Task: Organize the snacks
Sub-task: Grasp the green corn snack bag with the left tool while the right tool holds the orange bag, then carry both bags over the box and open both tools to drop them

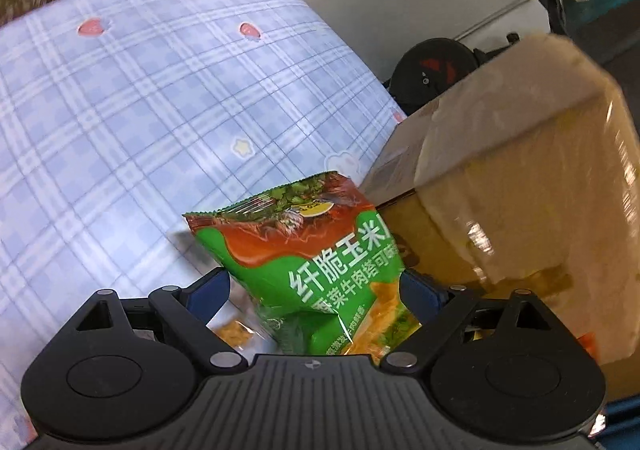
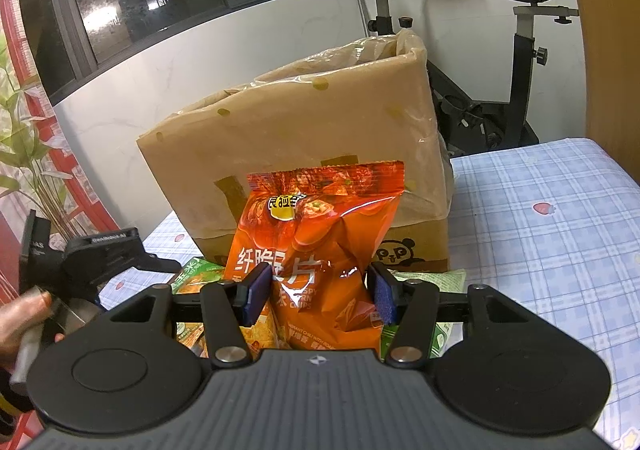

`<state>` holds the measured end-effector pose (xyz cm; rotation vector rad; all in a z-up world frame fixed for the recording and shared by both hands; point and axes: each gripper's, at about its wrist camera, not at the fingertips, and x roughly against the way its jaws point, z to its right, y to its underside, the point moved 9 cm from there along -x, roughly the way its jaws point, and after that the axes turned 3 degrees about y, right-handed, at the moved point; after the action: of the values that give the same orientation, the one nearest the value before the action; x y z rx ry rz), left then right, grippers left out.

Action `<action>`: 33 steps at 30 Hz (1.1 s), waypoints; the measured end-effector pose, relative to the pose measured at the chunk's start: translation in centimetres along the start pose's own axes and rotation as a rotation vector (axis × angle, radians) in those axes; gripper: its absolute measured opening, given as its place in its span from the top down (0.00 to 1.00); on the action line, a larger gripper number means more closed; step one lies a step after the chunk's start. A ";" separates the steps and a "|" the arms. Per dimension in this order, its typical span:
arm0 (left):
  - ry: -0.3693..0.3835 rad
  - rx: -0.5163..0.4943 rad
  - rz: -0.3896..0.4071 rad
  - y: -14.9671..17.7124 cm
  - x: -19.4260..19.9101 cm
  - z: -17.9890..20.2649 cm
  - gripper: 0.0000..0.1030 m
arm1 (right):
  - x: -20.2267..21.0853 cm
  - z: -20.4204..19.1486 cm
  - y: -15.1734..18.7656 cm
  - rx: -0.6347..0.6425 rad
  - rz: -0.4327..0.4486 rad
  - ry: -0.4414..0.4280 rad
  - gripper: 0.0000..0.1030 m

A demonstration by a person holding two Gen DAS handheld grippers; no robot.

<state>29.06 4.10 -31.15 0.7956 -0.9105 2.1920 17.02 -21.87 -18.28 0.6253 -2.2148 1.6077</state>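
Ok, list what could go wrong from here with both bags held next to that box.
1. The cardboard box stands tall, and its plastic liner droops over the rim; a bag lifted in could snag on it.
2. The right tool pinches the puffy orange chip bag low down, so the bag may slip or its chips get crushed.
3. The left tool holds the green chip bag close to the box wall; swinging it could bump the box.

Indoor light, fisheye-bent edges (box (image 1: 520,178) seemingly motion-blurred).
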 end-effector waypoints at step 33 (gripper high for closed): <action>0.090 -0.384 0.324 -1.7 13.4 4.6 0.31 | 1.9 -0.7 -1.4 0.016 0.048 -0.031 0.48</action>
<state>23.31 5.78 -18.17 0.3824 -1.4382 2.1929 16.19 -21.83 -15.96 0.6093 -2.2575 1.6519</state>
